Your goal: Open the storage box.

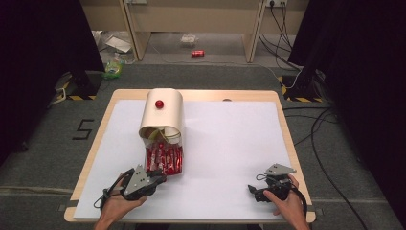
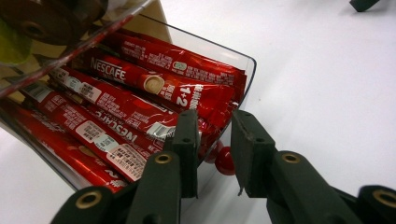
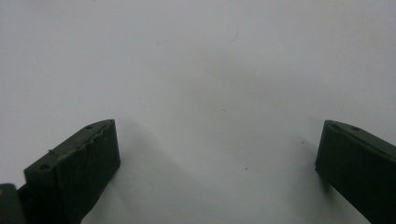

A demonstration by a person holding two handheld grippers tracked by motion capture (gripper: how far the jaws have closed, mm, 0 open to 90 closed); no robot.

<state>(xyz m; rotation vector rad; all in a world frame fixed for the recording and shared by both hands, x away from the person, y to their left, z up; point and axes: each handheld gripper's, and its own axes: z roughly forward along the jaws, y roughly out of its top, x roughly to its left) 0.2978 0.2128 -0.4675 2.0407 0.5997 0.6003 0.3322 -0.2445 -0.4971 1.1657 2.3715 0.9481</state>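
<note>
Red sachets of instant coffee lie packed in a clear plastic drawer that stands pulled out from under a cream, round-topped box near the table's left side. On the drawer's front edge sits a small red knob, and my left gripper has its jaws either side of it. They are drawn in narrow, but I can see a sliver of space between the pads and the knob, so I read it as poised around the knob and not yet pinching it. A matching red knob shows on top of the box.

My right gripper rests well apart, near the right edge of the white table sheet, its jaws spread wide over bare surface, holding nothing.

As for progress, I judge the drawer already out and its contents exposed. What remains depends on the grip at the knob: once the pads bite, I can push the drawer home or draw it further. No sachet has been lifted out onto the sheet so far.
</note>
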